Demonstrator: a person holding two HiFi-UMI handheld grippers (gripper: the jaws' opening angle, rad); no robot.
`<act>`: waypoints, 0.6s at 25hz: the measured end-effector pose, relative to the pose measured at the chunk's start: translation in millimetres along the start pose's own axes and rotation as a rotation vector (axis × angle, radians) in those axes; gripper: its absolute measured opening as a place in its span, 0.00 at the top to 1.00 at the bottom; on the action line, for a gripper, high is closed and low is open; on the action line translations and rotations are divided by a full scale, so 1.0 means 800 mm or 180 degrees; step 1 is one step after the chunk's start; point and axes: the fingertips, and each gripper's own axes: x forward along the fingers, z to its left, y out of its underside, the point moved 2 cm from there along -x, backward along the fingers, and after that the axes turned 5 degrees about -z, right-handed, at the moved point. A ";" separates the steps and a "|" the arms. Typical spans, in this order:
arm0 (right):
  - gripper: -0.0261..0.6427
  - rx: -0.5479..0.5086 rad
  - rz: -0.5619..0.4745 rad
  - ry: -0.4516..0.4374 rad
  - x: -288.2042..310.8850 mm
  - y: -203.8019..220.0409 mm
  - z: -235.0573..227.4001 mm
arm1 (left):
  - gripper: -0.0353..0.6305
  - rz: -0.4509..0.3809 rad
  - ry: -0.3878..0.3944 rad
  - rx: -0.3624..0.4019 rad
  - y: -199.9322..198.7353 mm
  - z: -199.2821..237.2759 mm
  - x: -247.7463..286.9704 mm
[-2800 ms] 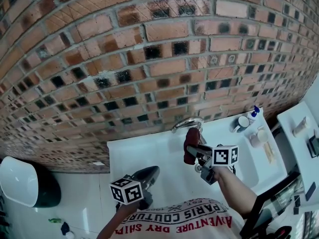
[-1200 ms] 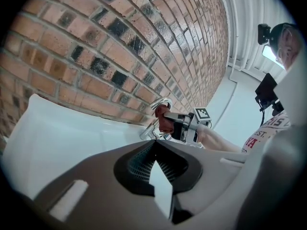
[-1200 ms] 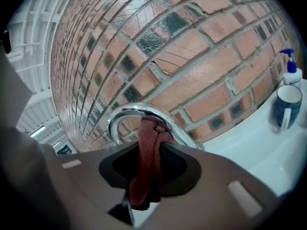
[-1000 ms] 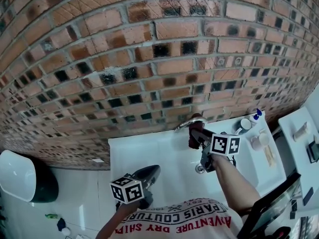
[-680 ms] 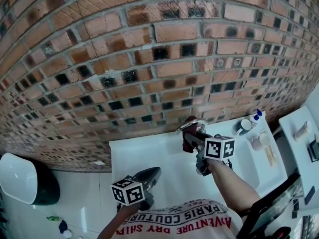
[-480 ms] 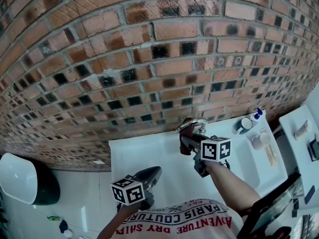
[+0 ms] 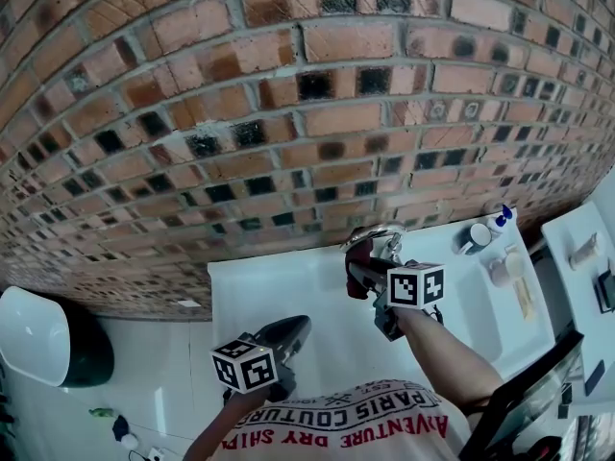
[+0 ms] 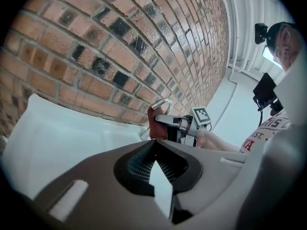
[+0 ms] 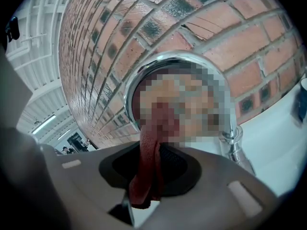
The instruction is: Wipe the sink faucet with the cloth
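A chrome arched faucet (image 7: 373, 237) stands at the back of the white sink (image 7: 279, 296), against the brick wall. My right gripper (image 7: 357, 269) is shut on a dark red cloth (image 7: 356, 257), which hangs against the faucet's spout just under the arch. In the right gripper view the cloth (image 9: 148, 166) runs up between the jaws to the faucet (image 9: 158, 68), which curves close overhead. My left gripper (image 7: 288, 332) hovers low over the sink's near left part, shut with nothing in it. The left gripper view shows the cloth (image 8: 156, 123) and the faucet (image 8: 164, 103) ahead.
On the sink's right ledge stand a cup (image 7: 471, 238), a blue-capped bottle (image 7: 499, 219) and small toiletries (image 7: 502, 269). A white shelf (image 7: 577, 248) is at the far right. A white basin on a dark stand (image 7: 38, 339) sits at the lower left.
The right gripper has carried the cloth up from the sink to the faucet and shifted it left along the spout. The left gripper has stayed where it was.
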 end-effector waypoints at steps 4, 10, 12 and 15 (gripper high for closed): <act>0.82 0.0022 0.0025 -0.0153 -0.013 0.003 0.005 | 0.94 -0.0010 0.0010 -0.0006 -0.001 0.000 0.001; 0.82 0.0141 0.0069 -0.0464 -0.056 0.035 0.034 | 0.94 -0.0029 0.0035 0.0045 -0.001 -0.012 -0.004; 0.82 0.0136 0.0097 -0.0573 -0.071 0.049 0.055 | 0.94 -0.0029 0.0053 0.0065 0.002 -0.021 -0.006; 0.82 0.0059 0.0134 -0.0690 -0.090 0.068 0.085 | 0.94 -0.0041 0.0071 0.0114 0.006 -0.035 -0.012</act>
